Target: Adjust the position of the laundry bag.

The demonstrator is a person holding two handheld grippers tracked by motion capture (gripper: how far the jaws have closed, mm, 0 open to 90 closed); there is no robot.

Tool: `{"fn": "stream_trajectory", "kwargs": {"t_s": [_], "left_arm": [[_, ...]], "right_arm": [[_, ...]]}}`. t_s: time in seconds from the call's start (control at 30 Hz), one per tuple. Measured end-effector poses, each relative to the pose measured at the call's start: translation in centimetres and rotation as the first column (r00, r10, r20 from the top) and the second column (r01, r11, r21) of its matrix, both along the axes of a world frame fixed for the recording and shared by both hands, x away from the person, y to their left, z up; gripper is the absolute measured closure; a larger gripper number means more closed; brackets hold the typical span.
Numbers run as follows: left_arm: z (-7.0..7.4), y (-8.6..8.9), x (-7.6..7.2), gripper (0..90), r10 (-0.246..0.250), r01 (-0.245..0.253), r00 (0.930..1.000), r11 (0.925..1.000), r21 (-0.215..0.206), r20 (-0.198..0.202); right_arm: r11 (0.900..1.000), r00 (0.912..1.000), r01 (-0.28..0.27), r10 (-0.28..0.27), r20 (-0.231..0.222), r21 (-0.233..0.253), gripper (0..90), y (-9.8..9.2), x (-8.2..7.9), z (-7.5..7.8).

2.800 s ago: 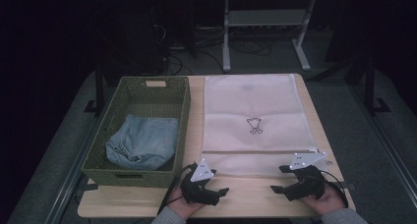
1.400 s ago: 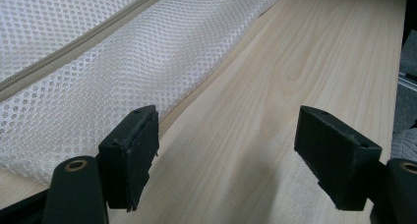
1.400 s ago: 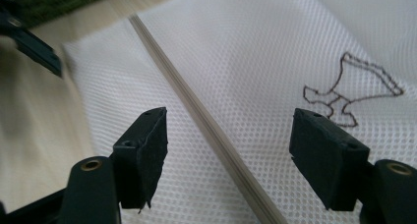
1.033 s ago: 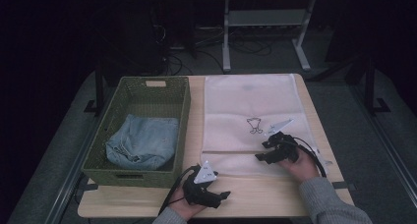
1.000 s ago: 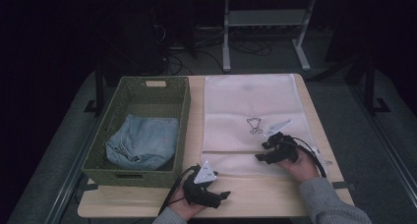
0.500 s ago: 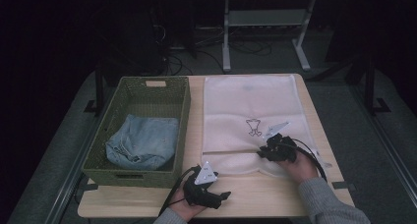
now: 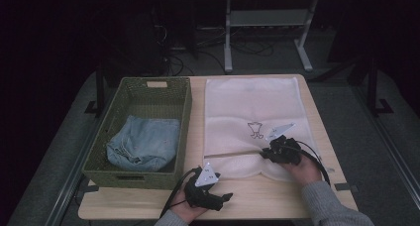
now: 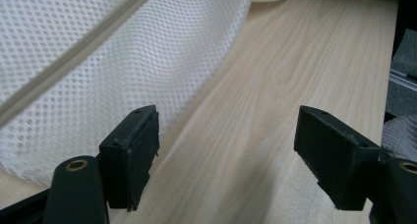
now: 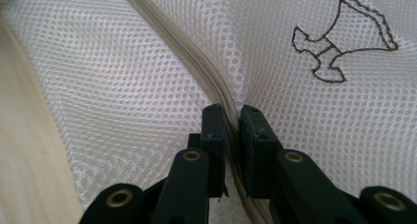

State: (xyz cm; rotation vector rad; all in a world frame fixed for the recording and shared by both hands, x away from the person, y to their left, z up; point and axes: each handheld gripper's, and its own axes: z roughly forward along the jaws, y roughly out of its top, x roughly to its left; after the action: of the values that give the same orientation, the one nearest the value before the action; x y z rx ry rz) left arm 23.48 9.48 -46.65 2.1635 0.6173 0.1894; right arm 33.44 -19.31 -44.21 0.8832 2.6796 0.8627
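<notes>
In the high view, the left gripper (image 7: 224, 197) rests low centre, jaws released over bare table (image 8: 275, 86). Right of it, the right gripper (image 7: 263, 152) meets the mesh bag (image 7: 252, 107); its own view shows it clenched, seemingly on the zipper (image 9: 216, 94).

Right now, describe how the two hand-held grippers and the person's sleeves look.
Both are black with two blocky jaws on arms pinned by brass-coloured rivets. The left hand-held gripper and the right hand-held gripper each carry a grey three-cornered plate and trail a black cable. The sleeves are grey.
</notes>
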Motion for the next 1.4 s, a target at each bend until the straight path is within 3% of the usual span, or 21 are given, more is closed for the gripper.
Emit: {"fn": "stream_trajectory", "kwargs": {"t_s": [0.17,0.37,0.57,0.67,0.8,1.0,1.23,1.4], "left_arm": [[0.0,0.0,0.0,24.8,-0.001,0.001,1.0,1.0,0.002,0.001],[0.1,0.0,0.0,24.8,-0.003,0.003,1.0,1.0,0.002,0.005],[0.1,0.0,0.0,24.7,0.004,-0.004,1.0,0.9999,-0.015,-0.003],[0.0,0.0,0.1,24.7,0.004,-0.004,1.0,0.9999,-0.016,-0.007],[-0.1,0.1,0.2,24.6,0.005,-0.005,0.9997,0.9998,-0.019,-0.023],[-0.1,0.1,0.3,24.5,-0.004,0.004,0.9995,0.9997,-0.024,-0.032],[-0.2,-0.1,0.1,24.5,-0.003,0.003,0.9997,0.9999,-0.01,-0.025],[-0.1,0.0,0.1,24.5,0.006,-0.007,0.9996,0.9998,-0.021,-0.027]], "right_arm": [[1.0,0.9999,-0.008,0.008,-0.006,0.008,80.5,-0.1,-1.0,0.5],[0.999,0.9985,-0.031,0.032,-0.045,0.006,79.7,-0.2,-1.9,0.3],[0.994,0.9931,-0.065,0.072,-0.092,0.083,68.0,-0.5,-2.4,0.5],[0.991,0.993,-0.049,0.061,-0.101,0.121,59.9,-1.0,-2.6,0.7],[0.988,0.9933,-0.034,0.05,-0.104,0.151,50.7,-1.7,-2.9,0.9],[0.987,0.9952,-0.022,0.037,-0.091,0.16,43.9,-2.7,-4.0,0.9],[0.986,0.9982,-0.013,0.022,-0.055,0.166,38.6,-3.7,-5.2,1.5],[0.987,0.9981,-0.001,0.011,-0.061,0.16,37.4,-4.3,-5.4,1.2]]}}
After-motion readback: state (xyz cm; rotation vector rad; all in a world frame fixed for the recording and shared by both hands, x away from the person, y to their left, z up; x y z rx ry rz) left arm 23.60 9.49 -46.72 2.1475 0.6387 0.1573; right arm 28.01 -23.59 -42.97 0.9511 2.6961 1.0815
